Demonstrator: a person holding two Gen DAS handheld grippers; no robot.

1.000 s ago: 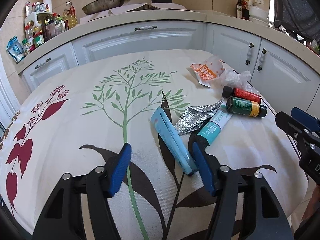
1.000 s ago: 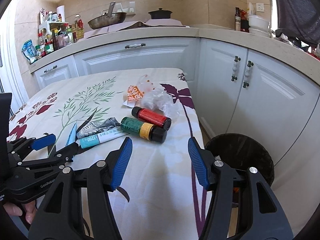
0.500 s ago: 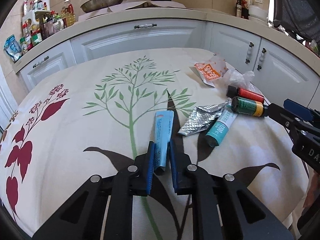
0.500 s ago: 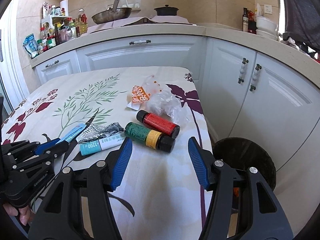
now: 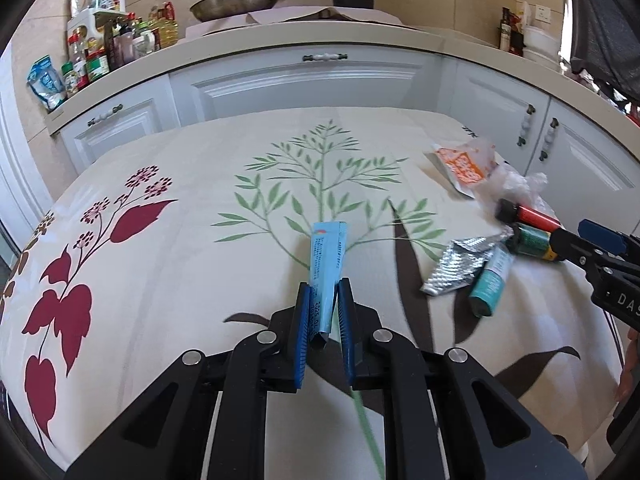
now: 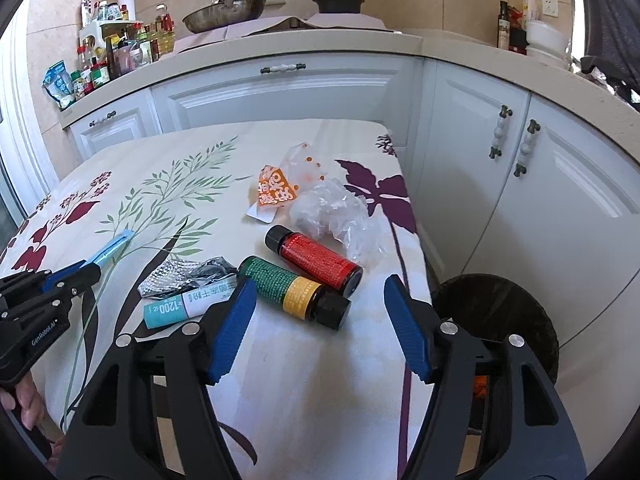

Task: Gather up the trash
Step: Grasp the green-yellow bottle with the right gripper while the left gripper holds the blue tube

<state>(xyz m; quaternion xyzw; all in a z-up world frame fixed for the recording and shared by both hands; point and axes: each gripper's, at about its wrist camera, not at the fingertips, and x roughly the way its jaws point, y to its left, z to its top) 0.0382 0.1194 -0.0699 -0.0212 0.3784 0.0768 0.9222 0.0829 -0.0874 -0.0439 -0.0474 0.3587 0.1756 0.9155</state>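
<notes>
My left gripper (image 5: pixel 324 312) is shut on the near end of a light blue packet (image 5: pixel 326 264), which also shows in the right wrist view (image 6: pixel 112 248). My right gripper (image 6: pixel 320 320) is open and empty just in front of a green and yellow bottle (image 6: pixel 296 298). A red bottle (image 6: pixel 316 258), a teal tube (image 6: pixel 188 306), a crumpled foil wrapper (image 6: pixel 180 274), an orange snack wrapper (image 6: pixel 274 190) and clear crumpled plastic (image 6: pixel 336 220) lie on the floral tablecloth (image 5: pixel 200 216). The left gripper also shows in the right wrist view (image 6: pixel 86 270).
A dark round bin (image 6: pixel 500 316) stands on the floor beside the table's right edge. White cabinets (image 6: pixel 280 96) run behind and to the right. The worktop holds a pan (image 6: pixel 224 8), a pot (image 6: pixel 338 2) and several jars (image 6: pixel 100 60).
My left gripper has shut on the light blue packet and lifted its near end. My right gripper has moved closer to the bottles and stays open.
</notes>
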